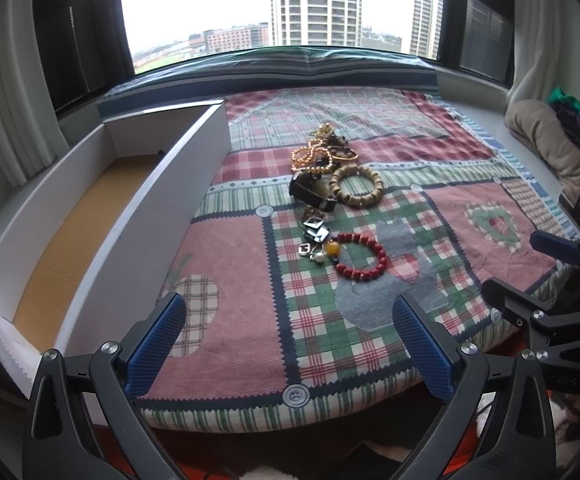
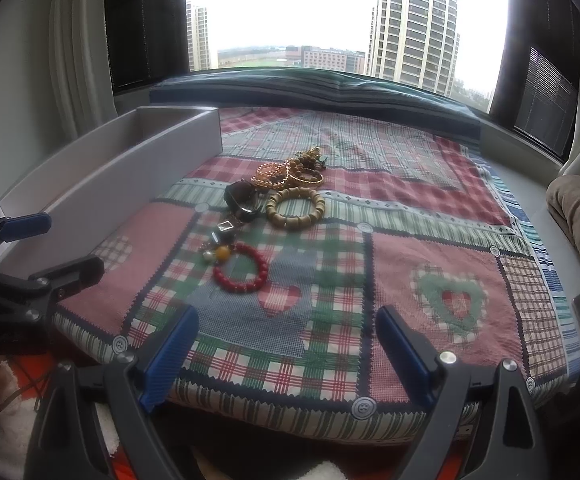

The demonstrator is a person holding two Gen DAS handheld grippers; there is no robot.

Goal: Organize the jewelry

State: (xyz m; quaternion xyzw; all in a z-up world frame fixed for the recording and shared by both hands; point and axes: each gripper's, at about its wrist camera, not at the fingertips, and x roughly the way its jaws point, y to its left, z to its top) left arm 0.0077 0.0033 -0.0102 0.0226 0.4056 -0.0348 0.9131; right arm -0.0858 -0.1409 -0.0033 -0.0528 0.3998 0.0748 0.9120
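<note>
Plaid quilt (image 1: 226, 280) carries jewelry in line at centre: red bead bracelet (image 1: 363, 256) nearest, wooden bracelet (image 1: 357, 185) and tangled gold beads (image 1: 313, 154) farther. Long white box (image 1: 138, 216) along left edge; cardboard floor visible only from left wrist. Left gripper (image 1: 290, 340) and right gripper (image 2: 286, 344) both spread wide, holding nothing, near edge. Small charms (image 1: 313, 236) hard to identify.

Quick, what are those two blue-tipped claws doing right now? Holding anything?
Left gripper: open, holding nothing.
Right gripper: open, holding nothing.
</note>
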